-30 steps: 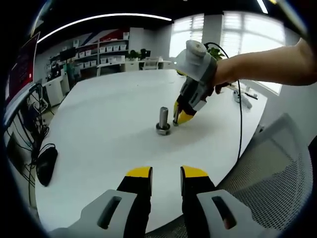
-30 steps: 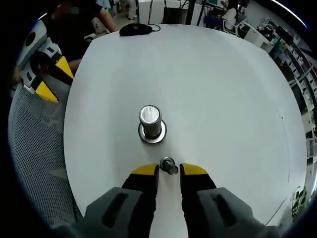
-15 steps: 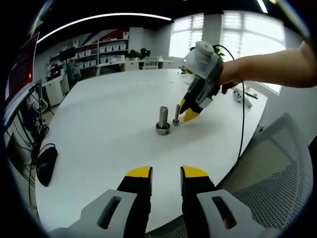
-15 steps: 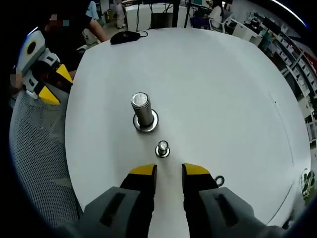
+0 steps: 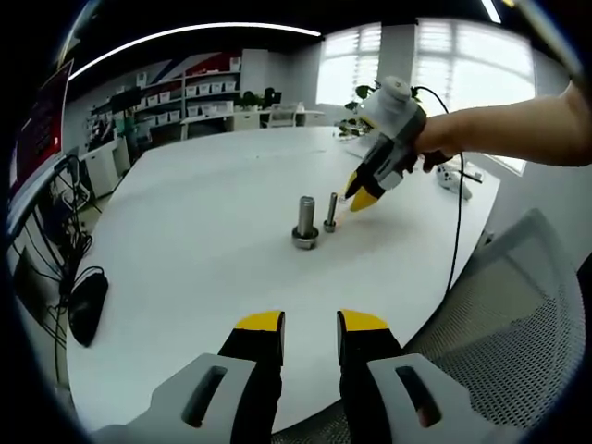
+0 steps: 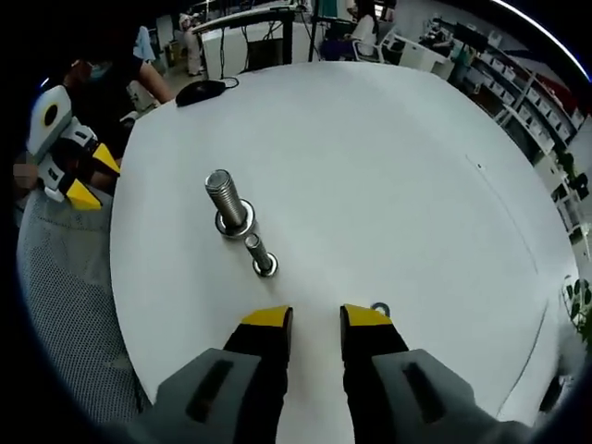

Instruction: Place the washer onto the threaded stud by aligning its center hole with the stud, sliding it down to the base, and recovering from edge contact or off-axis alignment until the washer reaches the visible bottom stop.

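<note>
Threaded stud stands upright on the table; smaller bolt beside it.

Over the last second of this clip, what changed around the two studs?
The right hand-held gripper let go of the small stud, then lifted and backed away with jaws empty. The small stud stands upright beside the large stud. A washer lies by the right gripper's fingertip. Both studs and the left hand-held gripper stayed put.

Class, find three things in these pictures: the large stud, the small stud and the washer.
Large stud [image 6: 222, 196]: right gripper view, threaded shaft.
Small stud [image 6: 258, 254]: right gripper view, shaft.
Washer [image 6: 380, 308]: right gripper view, visible ring edge beside the jaw.
</note>
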`<action>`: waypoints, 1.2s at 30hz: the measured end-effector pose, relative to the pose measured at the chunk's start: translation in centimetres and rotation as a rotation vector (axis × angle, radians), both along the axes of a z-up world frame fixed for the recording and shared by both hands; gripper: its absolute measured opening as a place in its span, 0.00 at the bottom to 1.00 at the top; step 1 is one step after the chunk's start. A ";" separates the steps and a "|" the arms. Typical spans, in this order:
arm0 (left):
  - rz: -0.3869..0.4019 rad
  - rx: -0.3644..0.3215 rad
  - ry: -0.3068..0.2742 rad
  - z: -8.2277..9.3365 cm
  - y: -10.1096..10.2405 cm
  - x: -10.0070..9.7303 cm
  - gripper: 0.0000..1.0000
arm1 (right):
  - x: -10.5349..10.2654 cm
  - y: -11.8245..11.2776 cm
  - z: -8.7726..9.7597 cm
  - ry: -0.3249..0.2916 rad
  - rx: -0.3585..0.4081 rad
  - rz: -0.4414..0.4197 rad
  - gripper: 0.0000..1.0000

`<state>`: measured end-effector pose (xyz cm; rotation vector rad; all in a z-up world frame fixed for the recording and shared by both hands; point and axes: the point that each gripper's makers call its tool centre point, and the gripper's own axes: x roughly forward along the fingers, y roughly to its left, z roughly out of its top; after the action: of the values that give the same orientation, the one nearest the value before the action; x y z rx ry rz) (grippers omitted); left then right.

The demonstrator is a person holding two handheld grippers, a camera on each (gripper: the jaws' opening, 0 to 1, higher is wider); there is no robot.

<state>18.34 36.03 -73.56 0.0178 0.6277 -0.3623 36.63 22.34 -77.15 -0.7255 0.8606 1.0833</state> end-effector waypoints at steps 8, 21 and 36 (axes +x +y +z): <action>0.003 0.002 0.005 -0.1 0.1 0.0 0.20 | 2.1 -1.6 -0.2 -0.022 0.029 -0.104 0.23; 0.008 0.006 0.016 -0.3 0.2 -0.1 0.20 | 3.9 -2.6 -2.0 0.026 0.030 -0.168 0.23; 0.018 0.010 0.026 -0.5 0.4 -0.2 0.20 | 4.6 -2.0 -2.4 0.074 0.041 -0.171 0.16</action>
<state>18.19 36.39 -74.01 0.0172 0.6550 -0.3424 41.27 20.30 -79.58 -0.5701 0.9438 0.9766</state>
